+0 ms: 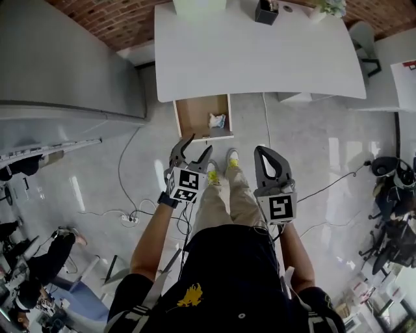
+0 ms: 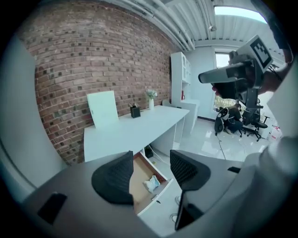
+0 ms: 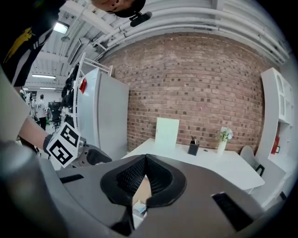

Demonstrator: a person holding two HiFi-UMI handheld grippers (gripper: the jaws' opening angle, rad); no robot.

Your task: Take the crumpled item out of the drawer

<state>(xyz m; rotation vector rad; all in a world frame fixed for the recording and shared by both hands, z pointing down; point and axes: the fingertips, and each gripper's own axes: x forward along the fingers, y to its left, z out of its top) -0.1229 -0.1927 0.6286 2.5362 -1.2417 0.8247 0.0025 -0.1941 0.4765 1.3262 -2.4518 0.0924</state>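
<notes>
Under the white desk (image 1: 260, 58) a wooden drawer (image 1: 198, 116) stands pulled out. A pale crumpled item (image 1: 217, 120) lies in its right part. My left gripper (image 1: 197, 147) is open and hovers above the floor just in front of the drawer, holding nothing. In the left gripper view the left gripper (image 2: 151, 163) frames the drawer (image 2: 138, 179) and the crumpled item (image 2: 152, 183) far below between its spread jaws. My right gripper (image 1: 264, 153) is shut and empty, to the right of the drawer. In the right gripper view the right gripper (image 3: 145, 159) has its pads meeting.
A black pen holder (image 1: 266, 12), a flower vase (image 3: 222, 139) and a white board (image 3: 166, 132) stand on the desk. A tall grey cabinet (image 1: 65, 65) is at the left. Cables (image 1: 130, 214) trail over the floor. Office chairs (image 1: 390, 214) crowd the right.
</notes>
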